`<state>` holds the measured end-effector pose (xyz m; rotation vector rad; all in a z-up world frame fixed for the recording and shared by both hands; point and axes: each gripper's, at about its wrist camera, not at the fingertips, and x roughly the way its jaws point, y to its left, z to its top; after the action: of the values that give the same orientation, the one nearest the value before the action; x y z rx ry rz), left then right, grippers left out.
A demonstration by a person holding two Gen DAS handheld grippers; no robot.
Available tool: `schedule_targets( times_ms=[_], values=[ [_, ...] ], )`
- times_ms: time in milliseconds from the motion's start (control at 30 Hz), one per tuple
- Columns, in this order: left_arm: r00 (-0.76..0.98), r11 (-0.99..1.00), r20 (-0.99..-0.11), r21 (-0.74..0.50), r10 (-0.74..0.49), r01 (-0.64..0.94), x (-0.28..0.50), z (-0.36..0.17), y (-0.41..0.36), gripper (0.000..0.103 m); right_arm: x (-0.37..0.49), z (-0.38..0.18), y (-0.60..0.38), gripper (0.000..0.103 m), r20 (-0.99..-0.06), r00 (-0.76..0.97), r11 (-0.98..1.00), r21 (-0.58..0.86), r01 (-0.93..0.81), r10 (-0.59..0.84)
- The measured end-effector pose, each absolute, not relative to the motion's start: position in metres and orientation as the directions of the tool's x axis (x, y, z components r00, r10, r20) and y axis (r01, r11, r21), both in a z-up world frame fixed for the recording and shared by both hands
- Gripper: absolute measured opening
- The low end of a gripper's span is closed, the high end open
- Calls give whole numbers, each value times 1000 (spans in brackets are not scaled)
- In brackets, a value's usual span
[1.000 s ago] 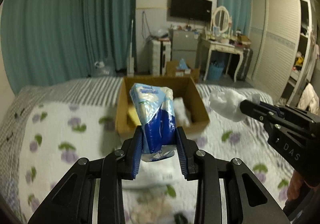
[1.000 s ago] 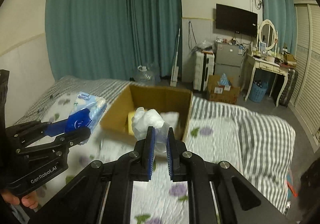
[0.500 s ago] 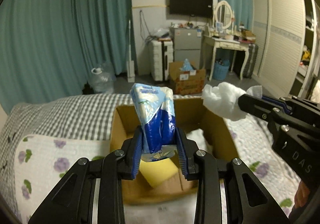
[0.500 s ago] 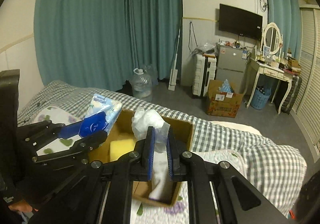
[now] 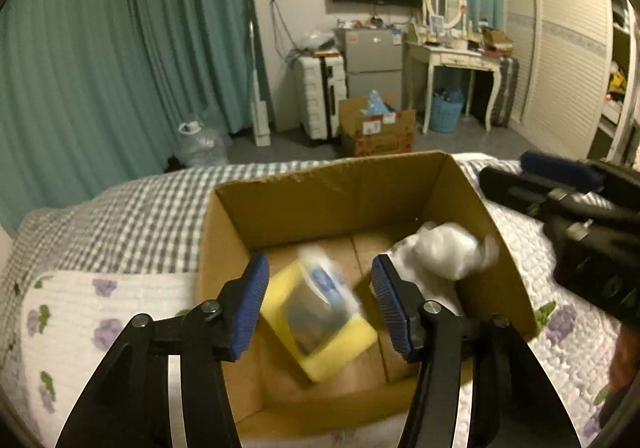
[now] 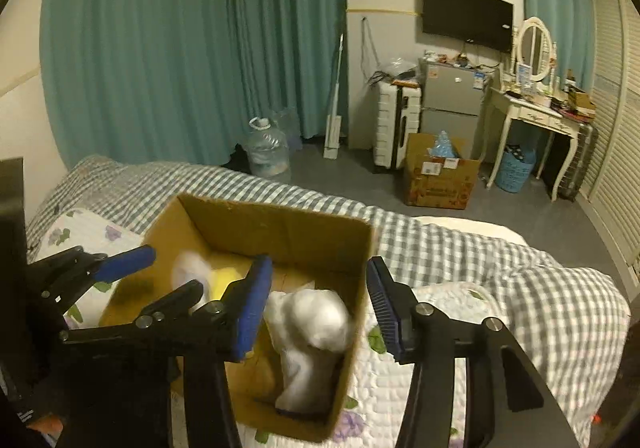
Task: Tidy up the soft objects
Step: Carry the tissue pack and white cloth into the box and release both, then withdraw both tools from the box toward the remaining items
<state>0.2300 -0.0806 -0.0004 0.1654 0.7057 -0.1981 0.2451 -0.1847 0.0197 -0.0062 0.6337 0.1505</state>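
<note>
2 grippers now gape over the cardboard box [image 5: 320,200]: the left gripper [image 5: 318,304] has released its blue-and-white tissue pack [image 5: 324,288], blurred above the yellow sponge [image 5: 340,348]; the right gripper [image 6: 316,308] has let go its white wad [image 6: 316,318], at 2 o'clock in the left view. Both drops look done; beyond, the checked bedspread [image 6: 460,248].
</note>
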Motion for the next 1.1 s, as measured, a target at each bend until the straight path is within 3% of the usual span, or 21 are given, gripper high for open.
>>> schedule_targets(
  times_ms=[133,267,433,500,633,833,1100],
  values=[
    [755,971,-646,87,-115,223,199,29,-73,63,211,54,-190,58,-563,819,992,16,-124,112],
    [800,971,-588,94,-123,218,149,77,-56,82,157,108,-192,72,-515,852,992,-21,-124,95],
    [836,969,-534,117,-123,217,76,135,-37,85,90,162,-185,91,-496,866,991,-67,-115,67],
    [843,970,-523,119,-122,214,51,148,-30,103,64,176,-184,96,-513,856,991,-66,-114,64],
    [866,969,-483,122,-130,214,3,158,-19,103,20,184,-178,103,-515,855,990,-78,-117,60],
    [843,975,-524,99,-120,201,-25,104,-12,103,-15,131,-163,103,-552,827,982,-71,-173,106],
    [742,988,-664,31,-91,149,-13,-32,-1,103,2,-28,-136,103,-675,705,958,10,-288,218]
  ],
)
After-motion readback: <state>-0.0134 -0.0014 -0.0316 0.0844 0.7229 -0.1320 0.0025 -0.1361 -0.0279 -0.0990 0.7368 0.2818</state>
